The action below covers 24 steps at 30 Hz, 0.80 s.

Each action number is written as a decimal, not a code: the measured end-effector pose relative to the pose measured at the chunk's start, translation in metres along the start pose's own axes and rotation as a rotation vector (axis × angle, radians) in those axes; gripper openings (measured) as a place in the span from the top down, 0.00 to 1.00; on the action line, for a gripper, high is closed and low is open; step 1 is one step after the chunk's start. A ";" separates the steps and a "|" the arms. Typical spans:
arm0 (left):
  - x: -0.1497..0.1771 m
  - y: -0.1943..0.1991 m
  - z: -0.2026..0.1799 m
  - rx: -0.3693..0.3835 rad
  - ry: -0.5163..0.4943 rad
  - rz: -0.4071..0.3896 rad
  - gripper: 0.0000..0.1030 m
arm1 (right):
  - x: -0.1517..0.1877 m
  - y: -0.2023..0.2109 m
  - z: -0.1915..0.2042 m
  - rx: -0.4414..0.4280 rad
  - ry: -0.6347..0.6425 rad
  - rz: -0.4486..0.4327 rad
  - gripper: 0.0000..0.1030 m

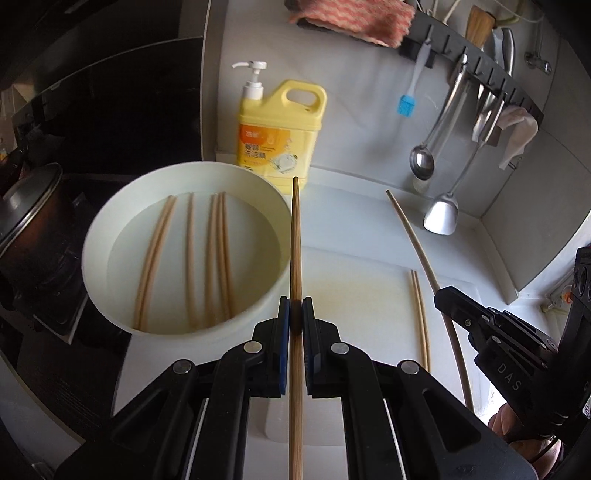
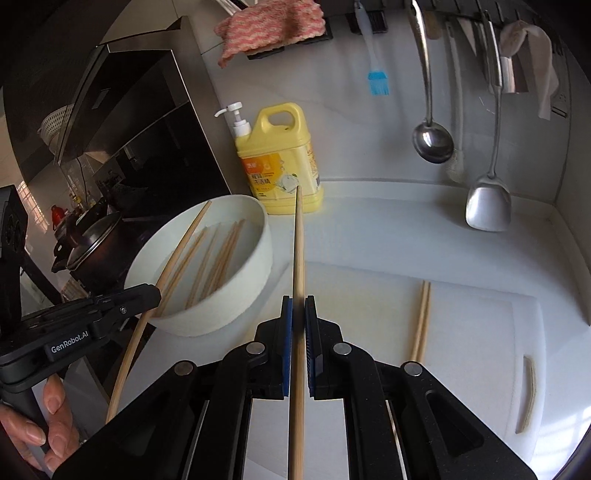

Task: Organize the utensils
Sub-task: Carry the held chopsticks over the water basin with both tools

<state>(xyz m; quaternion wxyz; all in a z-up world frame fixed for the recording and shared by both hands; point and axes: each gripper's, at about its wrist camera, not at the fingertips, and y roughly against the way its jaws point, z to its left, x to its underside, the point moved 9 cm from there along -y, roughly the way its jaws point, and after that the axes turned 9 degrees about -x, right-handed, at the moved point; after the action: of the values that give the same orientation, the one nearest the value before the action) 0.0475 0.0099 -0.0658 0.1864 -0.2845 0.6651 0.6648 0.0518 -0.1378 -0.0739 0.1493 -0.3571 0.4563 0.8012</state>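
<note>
The left gripper pinches a single chopstick between its blue pads, the stick running straight toward twelve o'clock, its tip over the foot of the yellow detergent jug. The right gripper is likewise pressed onto its own chopstick, which also points to twelve o'clock toward the jug.

In the left wrist view, the white bowl sits at ten o'clock from the claw, with about five loose chopsticks lying in water on its bottom. At three o'clock a pair of chopsticks lies side by side on the white cutting board, and just beyond them the right gripper's stick curves past.

In the right wrist view, the same pair rests on the board at two o'clock, the bowl at ten o'clock. On the back wall at one o'clock hang a blue silicone brush, a steel ladle and a steel spatula; a pink cloth lies at twelve.
</note>
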 end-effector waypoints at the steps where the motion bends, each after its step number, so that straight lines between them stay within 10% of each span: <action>1: -0.007 -0.001 0.012 -0.010 0.004 -0.002 0.93 | -0.007 -0.009 0.009 -0.007 0.003 0.000 0.94; 12: -0.075 -0.050 0.122 -0.041 0.057 0.014 0.93 | -0.065 -0.120 0.099 -0.062 0.022 0.042 0.94; 24: -0.082 -0.119 0.152 0.016 0.054 0.117 0.93 | -0.068 -0.202 0.114 0.001 -0.048 0.148 0.94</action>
<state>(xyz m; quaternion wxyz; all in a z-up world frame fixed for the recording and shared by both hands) 0.1657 0.1767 -0.1142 0.1313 -0.2614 0.6909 0.6612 0.1638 0.0725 -0.1151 0.1006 -0.3032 0.4783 0.8180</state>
